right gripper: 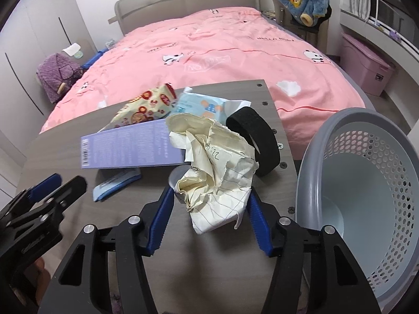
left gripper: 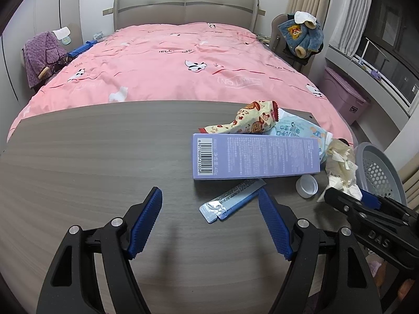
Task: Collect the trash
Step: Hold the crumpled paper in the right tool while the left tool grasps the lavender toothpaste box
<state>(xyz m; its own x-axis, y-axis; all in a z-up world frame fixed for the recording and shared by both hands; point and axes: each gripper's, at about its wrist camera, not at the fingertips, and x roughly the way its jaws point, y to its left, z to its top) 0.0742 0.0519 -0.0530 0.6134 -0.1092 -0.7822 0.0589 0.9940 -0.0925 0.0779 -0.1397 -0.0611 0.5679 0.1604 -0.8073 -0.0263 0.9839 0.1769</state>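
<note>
A ball of crumpled paper [right gripper: 217, 162] sits between the blue pads of my right gripper [right gripper: 210, 192], which is shut on it at the table's right end; from the left wrist, this crumpled paper [left gripper: 340, 167] and the right gripper [left gripper: 343, 196] show at the right. My left gripper [left gripper: 209, 192] stands open over the wooden table [left gripper: 91, 157] with nothing between its pads. A blue sachet [left gripper: 233, 198] lies just past its right finger. Behind that lie a purple box [left gripper: 256, 157], a printed snack wrapper [left gripper: 248, 123] and a light blue pack [left gripper: 296, 128].
A grey perforated basket [right gripper: 366, 183] stands off the table's right edge, beside my right gripper. A black tape roll [right gripper: 256, 141] and a small clear cap [left gripper: 307, 185] lie near the paper. A bed with a pink cover [left gripper: 170, 60] fills the space beyond the table.
</note>
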